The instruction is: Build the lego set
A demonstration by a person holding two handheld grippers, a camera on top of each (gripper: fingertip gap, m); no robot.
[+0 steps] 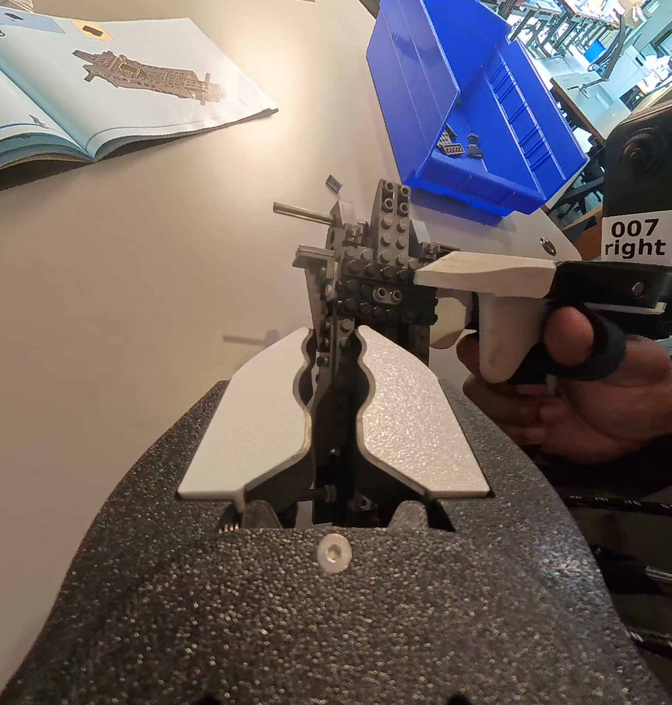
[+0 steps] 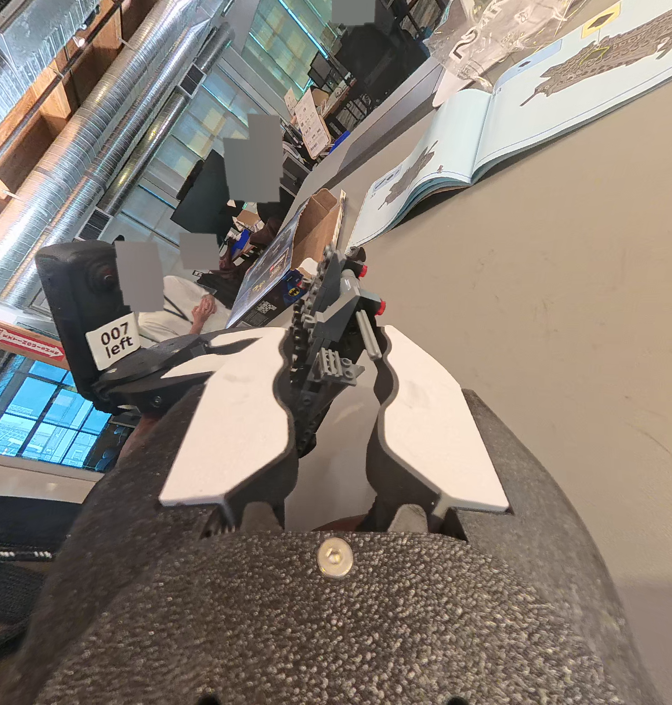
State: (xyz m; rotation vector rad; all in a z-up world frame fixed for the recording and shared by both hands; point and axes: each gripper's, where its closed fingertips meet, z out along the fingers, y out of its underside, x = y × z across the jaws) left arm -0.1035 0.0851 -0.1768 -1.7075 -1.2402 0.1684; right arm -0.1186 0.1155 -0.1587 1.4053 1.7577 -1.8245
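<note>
Clamping a grey brick model (image 1: pixel 369 282) above the table (image 1: pixel 136 305), the left gripper (image 1: pixel 336 343) presses both pads on its thin edge. The right gripper (image 2: pixel 334 343) reaches in sideways, jaws half open around the model's far side; whether they press, I cannot tell. An open booklet (image 1: pixel 117 87) and a blue bin (image 1: pixel 479 114) lie beyond, with bare tabletop to the left.

Beige table (image 1: pixel 136 305), ceiling ducts (image 2: pixel 98 114), windows (image 2: pixel 40 412)
</note>
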